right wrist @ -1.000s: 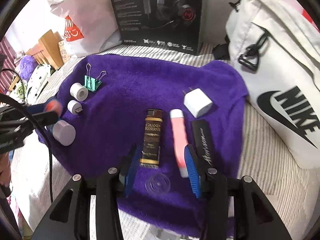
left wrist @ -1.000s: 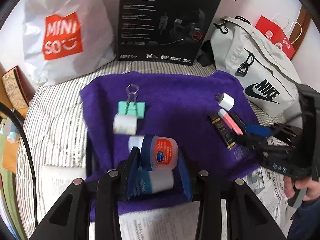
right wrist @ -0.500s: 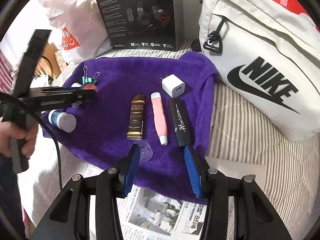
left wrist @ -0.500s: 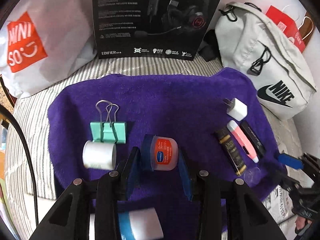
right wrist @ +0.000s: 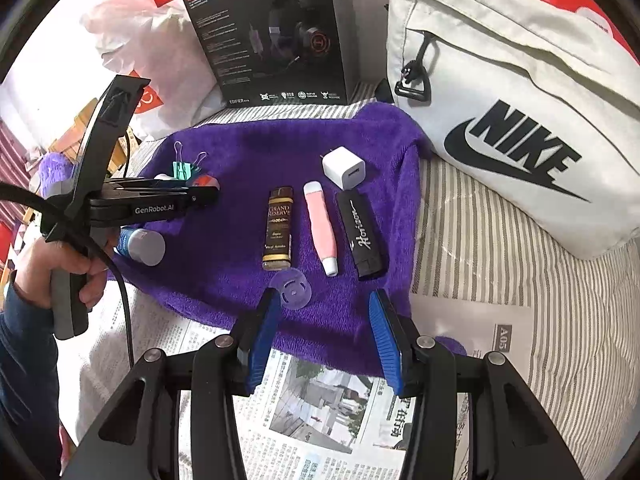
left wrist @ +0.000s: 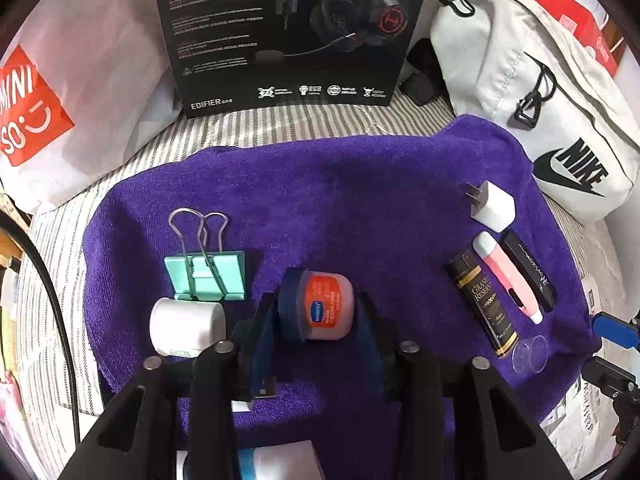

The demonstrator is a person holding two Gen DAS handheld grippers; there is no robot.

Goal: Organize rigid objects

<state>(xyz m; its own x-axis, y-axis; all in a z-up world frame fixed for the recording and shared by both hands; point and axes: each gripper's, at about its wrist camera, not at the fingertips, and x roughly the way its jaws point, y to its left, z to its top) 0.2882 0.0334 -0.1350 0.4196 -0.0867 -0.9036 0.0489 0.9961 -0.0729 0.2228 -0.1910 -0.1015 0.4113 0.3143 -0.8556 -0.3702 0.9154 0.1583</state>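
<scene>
1. Left wrist view: the left gripper point(left wrist: 320, 320) is clamped on the small Vaseline jar point(left wrist: 325, 307), carried above the purple towel point(left wrist: 340, 184). The binder clip point(left wrist: 205, 276) and white roll point(left wrist: 186, 327) sit left of the fingers. The placing step seems in hand; next comes lowering into a free spot.

2. Right wrist view: the right gripper point(right wrist: 322, 332) hangs with fingers apart and empty, the clear disc point(right wrist: 291, 289) by its left fingertip.

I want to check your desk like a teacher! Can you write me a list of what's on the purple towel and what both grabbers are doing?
Surface: purple towel on striped bedding.
Job's things: small jar, binder clip, tape roll, charger plug, brown tube, pink tube, black case.
Clutter: newspaper.
Grippers: left gripper shut on jar; right gripper open, empty.
Cables: black cable.
Surroundings: headset box, white bag.
</scene>
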